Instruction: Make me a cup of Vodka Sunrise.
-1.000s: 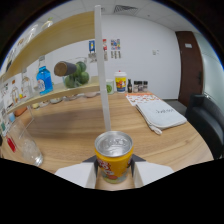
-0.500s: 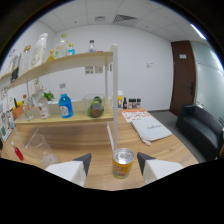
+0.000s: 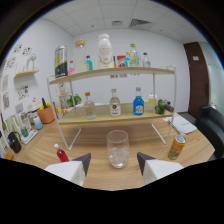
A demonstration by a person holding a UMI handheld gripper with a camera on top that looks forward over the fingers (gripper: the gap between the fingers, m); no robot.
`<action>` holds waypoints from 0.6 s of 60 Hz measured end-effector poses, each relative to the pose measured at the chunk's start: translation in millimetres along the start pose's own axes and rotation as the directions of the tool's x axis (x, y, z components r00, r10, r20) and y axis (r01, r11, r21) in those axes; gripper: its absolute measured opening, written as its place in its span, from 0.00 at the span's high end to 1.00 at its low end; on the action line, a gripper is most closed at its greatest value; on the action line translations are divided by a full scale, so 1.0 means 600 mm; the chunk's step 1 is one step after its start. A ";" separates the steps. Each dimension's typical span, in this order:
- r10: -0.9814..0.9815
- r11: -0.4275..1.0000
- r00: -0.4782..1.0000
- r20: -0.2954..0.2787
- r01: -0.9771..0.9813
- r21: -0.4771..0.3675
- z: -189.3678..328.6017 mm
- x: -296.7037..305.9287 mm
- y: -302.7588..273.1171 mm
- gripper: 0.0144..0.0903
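A clear glass with ice in its bottom stands on the wooden table, just ahead of my fingers and centred on the gap between them. My gripper is open and holds nothing. A yellow drink can stands upright on the table, off to the right beyond my right finger. On the rack's lower shelf, behind the glass, stand a clear bottle with a red label, a blue bottle and a clear bottle with an orange cap.
A white two-level wire rack spans the table behind the glass, its top shelf carrying several bottles. A small red bottle lies near my left finger. A potted plant and jars stand far left. Green fruit sits on the lower shelf's right end.
One second ago my fingers were shut on the yellow can. They let it go on the table and drew back. The view has since swung left, bringing the glass ahead of the fingers.
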 end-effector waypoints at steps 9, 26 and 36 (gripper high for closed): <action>-0.019 0.996 1.000 0.025 0.017 0.093 0.052 -0.068 -0.092 0.05; -0.063 0.986 0.998 0.025 0.059 0.154 0.212 -0.149 -0.205 0.11; -0.077 0.993 0.997 -0.005 0.077 0.087 0.293 -0.153 -0.189 0.30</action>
